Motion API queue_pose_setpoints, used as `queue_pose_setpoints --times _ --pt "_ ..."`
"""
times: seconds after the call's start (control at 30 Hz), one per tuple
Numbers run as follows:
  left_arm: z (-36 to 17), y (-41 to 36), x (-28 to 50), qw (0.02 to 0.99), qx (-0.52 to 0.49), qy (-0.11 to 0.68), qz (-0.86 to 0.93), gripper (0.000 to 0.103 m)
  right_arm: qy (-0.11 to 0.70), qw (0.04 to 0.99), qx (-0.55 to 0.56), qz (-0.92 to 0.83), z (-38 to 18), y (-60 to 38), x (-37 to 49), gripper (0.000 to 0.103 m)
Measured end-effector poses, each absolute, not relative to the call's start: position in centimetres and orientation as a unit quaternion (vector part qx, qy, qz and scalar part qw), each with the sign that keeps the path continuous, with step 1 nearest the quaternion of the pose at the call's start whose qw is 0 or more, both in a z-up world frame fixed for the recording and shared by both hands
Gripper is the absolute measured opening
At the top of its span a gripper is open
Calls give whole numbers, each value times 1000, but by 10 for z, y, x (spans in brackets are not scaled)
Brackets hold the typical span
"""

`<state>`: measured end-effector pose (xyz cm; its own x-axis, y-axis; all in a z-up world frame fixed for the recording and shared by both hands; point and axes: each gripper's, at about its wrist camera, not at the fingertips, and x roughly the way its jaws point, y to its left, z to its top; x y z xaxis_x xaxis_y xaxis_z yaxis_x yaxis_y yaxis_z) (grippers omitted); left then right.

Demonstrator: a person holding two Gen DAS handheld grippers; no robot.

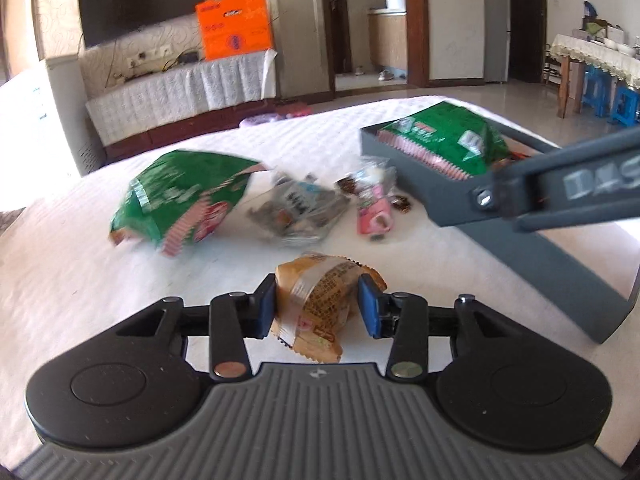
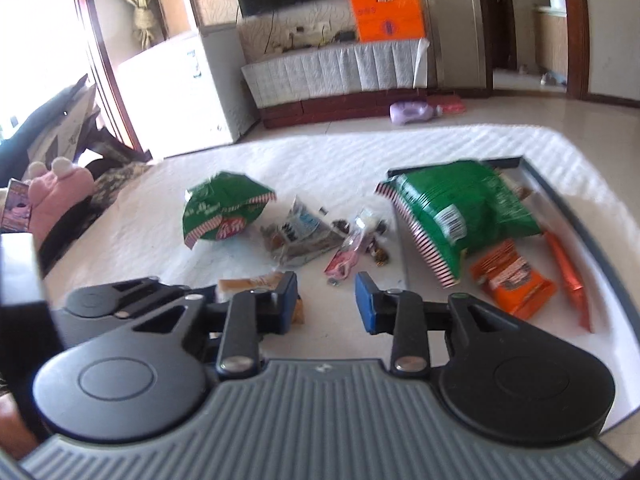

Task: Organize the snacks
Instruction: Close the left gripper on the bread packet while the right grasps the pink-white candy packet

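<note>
Orange box (image 1: 235, 24) beside dark television (image 1: 138, 0).

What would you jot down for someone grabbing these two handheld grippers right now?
Left gripper: shut on the tan snack packet, which sits on the white table.
Right gripper: open, empty.
Done: green bag, orange packet and orange stick lie in the grey tray.
Left: tan packet, second green bag, silver packet, pink packet and small sweets, all on the table.
</note>
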<state>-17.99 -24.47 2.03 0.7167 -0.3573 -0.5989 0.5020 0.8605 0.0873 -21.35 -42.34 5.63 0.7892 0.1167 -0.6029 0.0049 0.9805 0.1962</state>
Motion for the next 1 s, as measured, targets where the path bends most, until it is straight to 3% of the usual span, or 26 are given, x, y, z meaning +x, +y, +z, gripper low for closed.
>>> queue_pose_setpoints --times 0.1,0.43,0.63,0.7,1.0 --pt "22 -233 -181 921 119 300 -217 65 337 935 108 22 47 -419 -196 35" --pt "27 -216 -177 917 113 310 -225 73 357 924 134 -26 25 -424 -145 33" --pt "19 -223 -176 908 133 322 -231 76 367 930 2 -31 17 -397 -131 35" --pt "16 -224 -175 906 138 325 -231 77 361 932 -14 -25 21 -394 -135 16" --pt "15 -225 -169 905 132 334 -228 79 389 919 3 69 34 -395 -169 11"
